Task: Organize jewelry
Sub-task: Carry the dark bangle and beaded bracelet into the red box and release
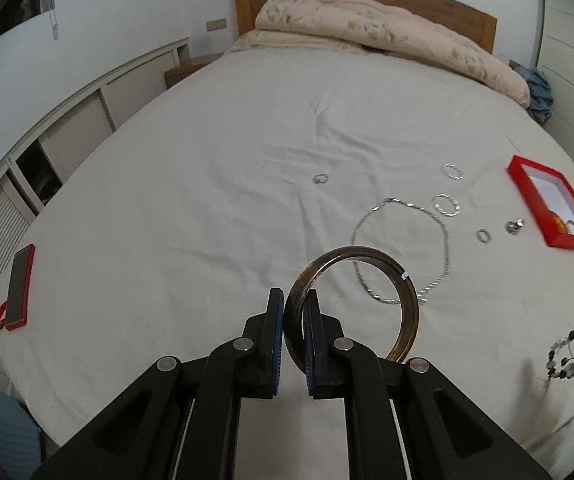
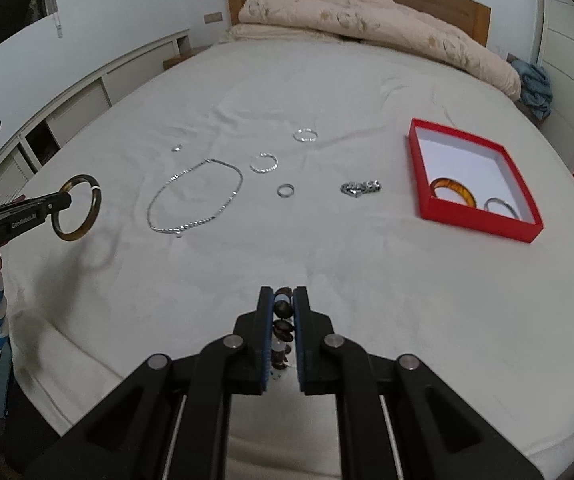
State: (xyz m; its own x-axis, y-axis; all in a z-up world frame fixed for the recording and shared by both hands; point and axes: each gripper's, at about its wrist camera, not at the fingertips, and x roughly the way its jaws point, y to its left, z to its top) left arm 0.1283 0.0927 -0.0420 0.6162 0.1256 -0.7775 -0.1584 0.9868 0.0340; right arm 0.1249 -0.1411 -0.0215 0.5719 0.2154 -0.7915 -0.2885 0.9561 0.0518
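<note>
Across white bed (image 2: 327,280): silver necklace (image 2: 195,200), rings, red box (image 2: 483,220) lie apart. Left gripper (image 1: 295,304) pinches brown bangle (image 1: 407,304), upright; right gripper (image 2: 284,300) clamps bead bracelet (image 2: 283,308), dangling.

Left gripper (image 1: 294,312) bottom centre, clamped on dark bangle (image 1: 407,300). Silver necklace (image 1: 445,240) behind it, centre right. Red box (image 1: 527,196) right edge. Phone (image 1: 19,284) left edge.

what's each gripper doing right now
left gripper: shut on the brown bangle, off the bed.
right gripper: shut on the beaded bracelet.
</note>
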